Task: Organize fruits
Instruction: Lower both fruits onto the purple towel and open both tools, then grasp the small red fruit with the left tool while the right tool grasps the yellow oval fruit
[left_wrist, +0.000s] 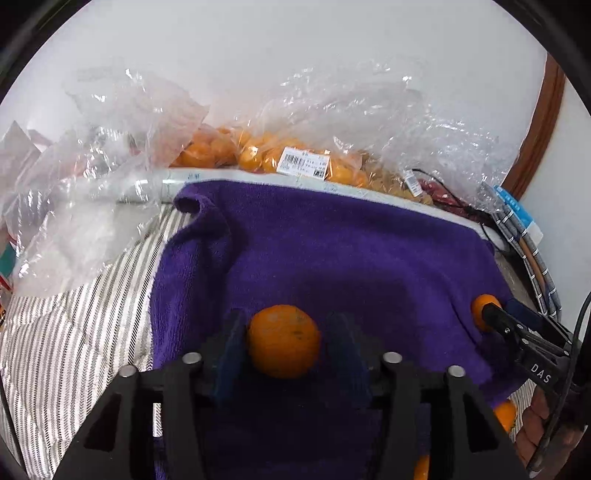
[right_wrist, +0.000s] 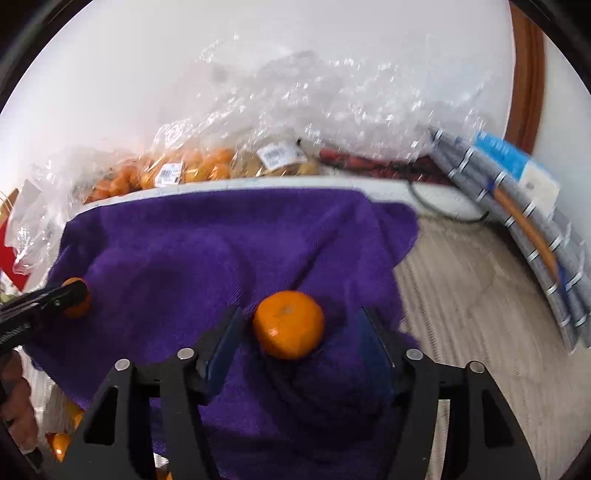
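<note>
Two oranges sit on a purple towel (left_wrist: 332, 236) spread over a striped cloth (left_wrist: 74, 325), one in front of each claw. The left claw (left_wrist: 286, 332) is spread around the first orange (left_wrist: 283, 339) — its blue pads stand on either side of the fruit, the left pad about touching, the right one a little apart, so nothing is pinched. The right claw (right_wrist: 303, 328) is spread wider around the second orange (right_wrist: 289, 324), with clear gaps on both sides. Each claw shows at the edge of the other's view, beside its own fruit. Behind the towel, along the white wall, crumpled clear plastic bags (left_wrist: 369, 122) hold more oranges (left_wrist: 207, 147) under a barcode label (left_wrist: 303, 162). A few loose oranges (right_wrist: 61, 443) lie below the towel's near edge — next to a person's hand (right_wrist: 18, 402).
</note>
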